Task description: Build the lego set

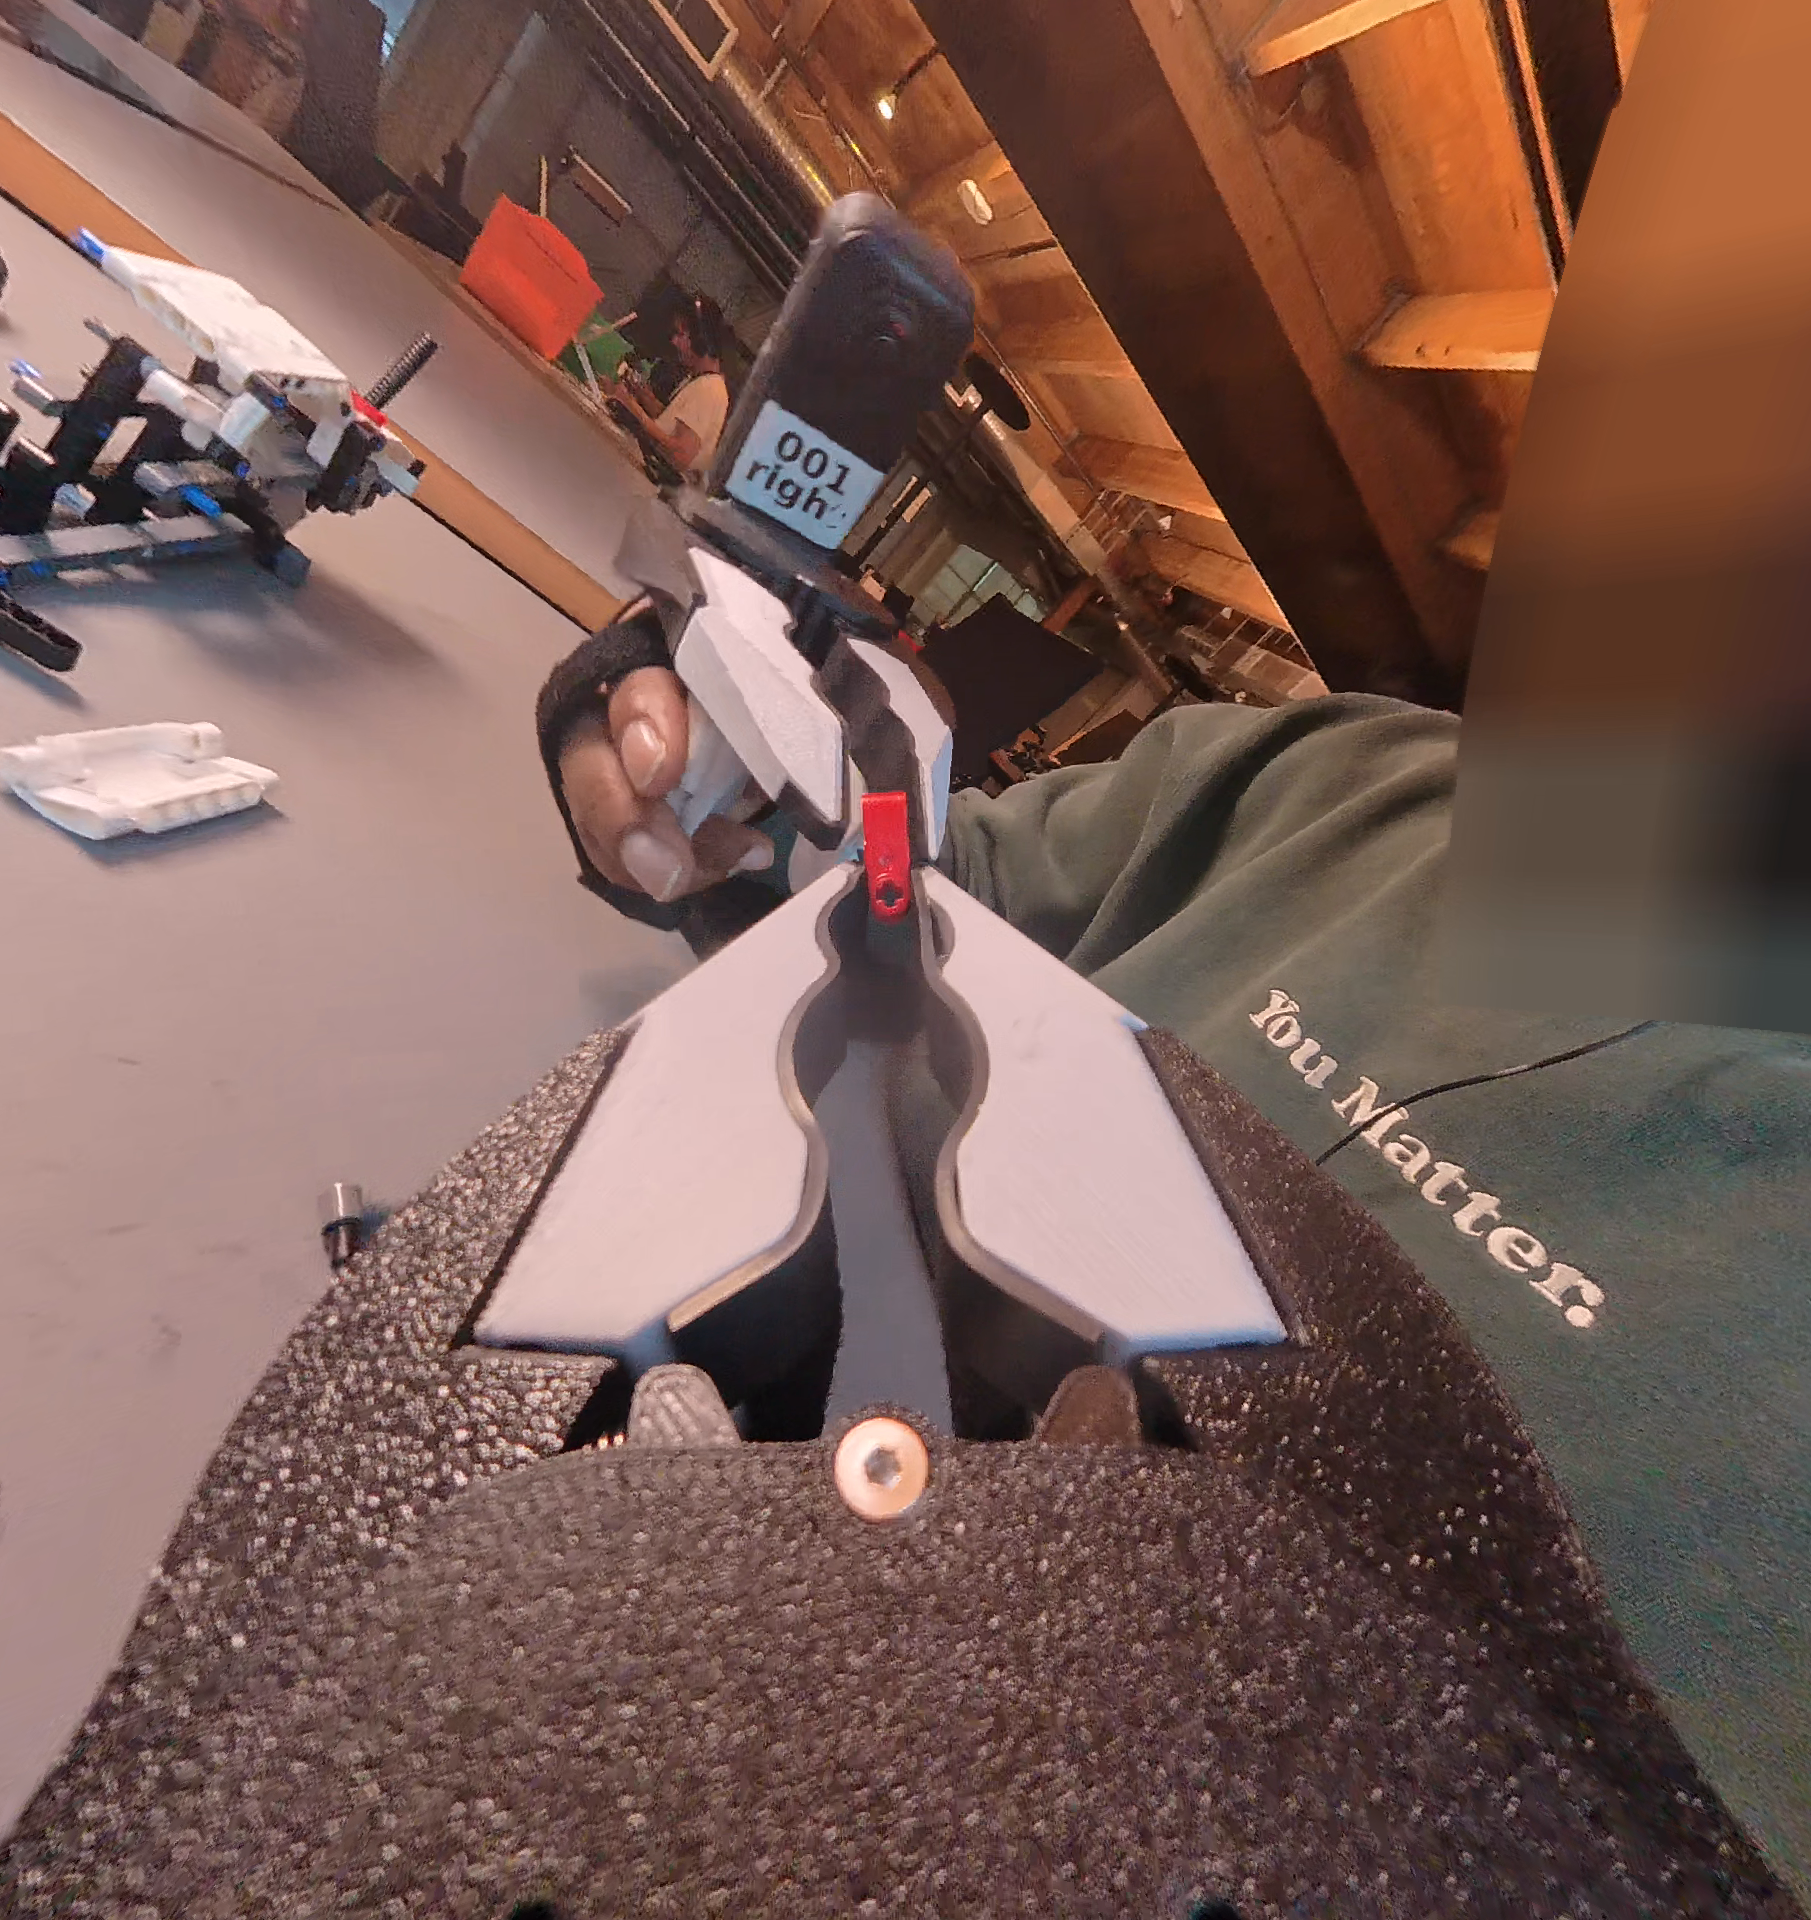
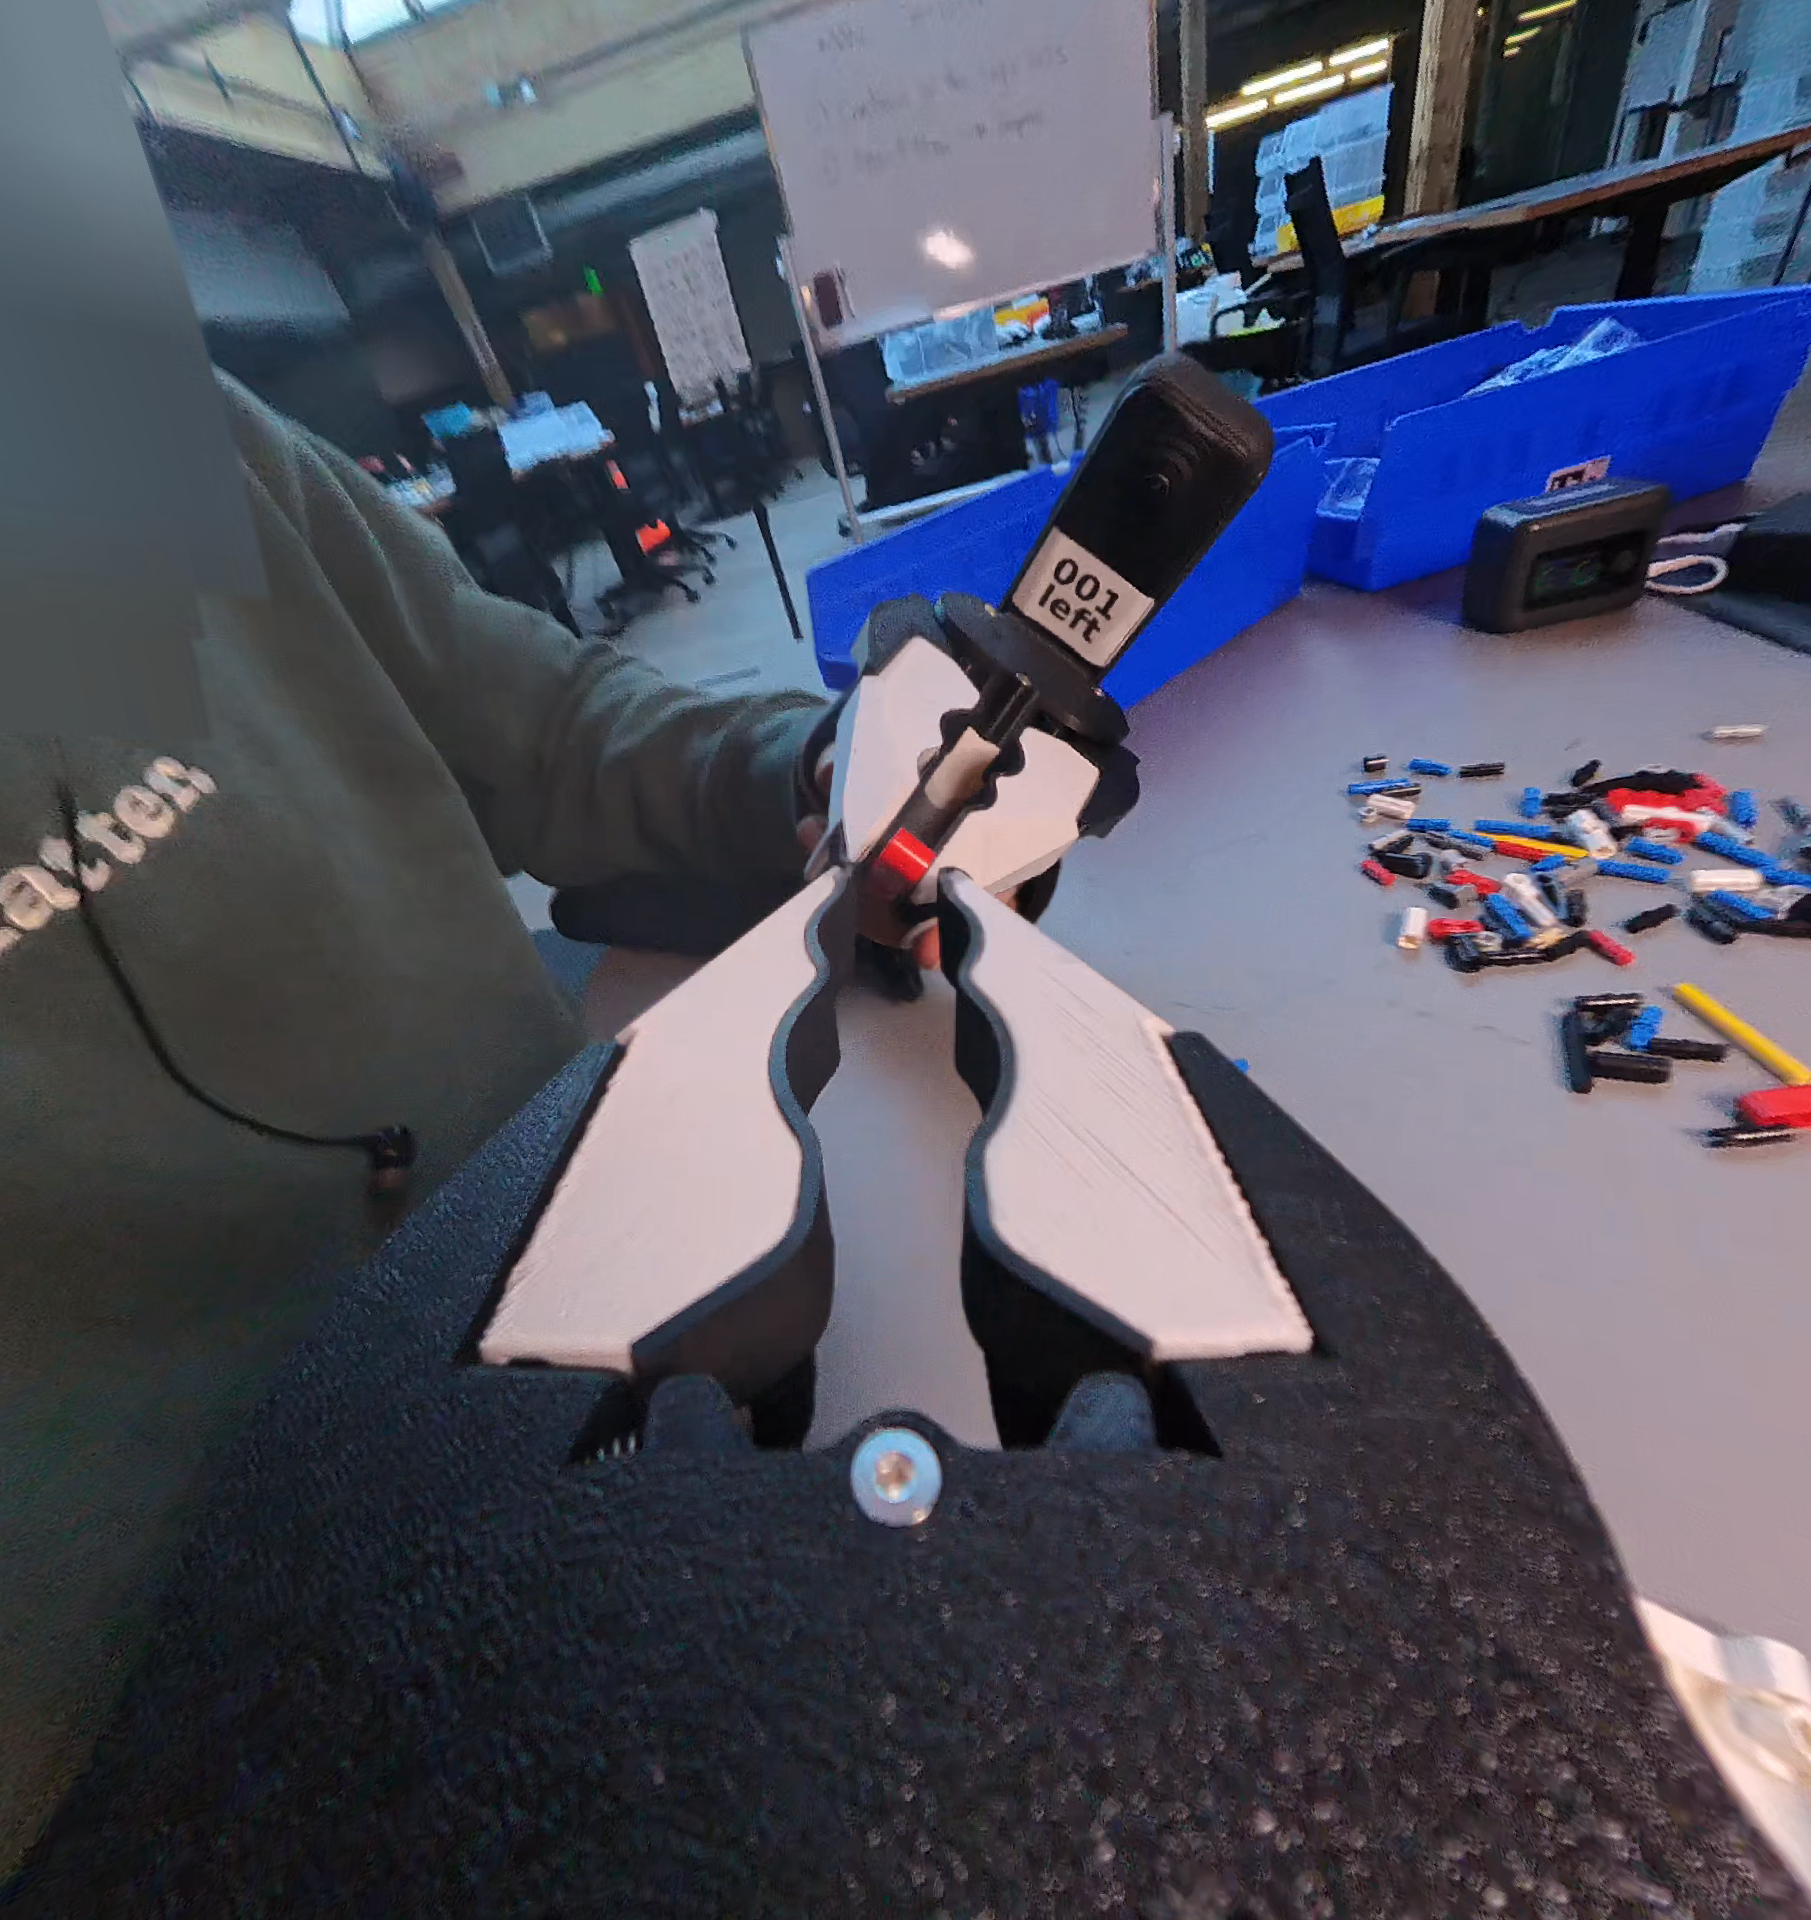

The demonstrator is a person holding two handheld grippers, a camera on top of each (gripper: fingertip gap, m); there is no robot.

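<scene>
You have both grippers raised off the bench (image 2: pixel 1296 1195) and brought tip to tip in front of your chest, which suits a fiddly join better done in the air than down among the loose parts. The left gripper (image 1: pixel 885 909) has its fingers closed on a small red lego piece (image 1: pixel 888 868), pinched at its lower end so the upper part stands clear above the tips. That leaves the free end exposed for the right gripper (image 2: pixel 890 883), whose fingers sit around the same red piece (image 2: pixel 903 858) with a narrow gap between them; from these views I cannot tell whether they are actually clamping it or only lined up on it. A dark stub seems to hang below the red piece in the left wrist view, though it is too small to name. My reading is that you are either passing the piece across or steadying it to press something on. The half-built model (image 1: pixel 153 457) waits on the bench well off to the side, with a white panel (image 1: pixel 132 779) lying flat nearer you, and the pile of loose pieces (image 2: pixel 1607 862) lies spread out well apart from the meeting fingers.
</scene>
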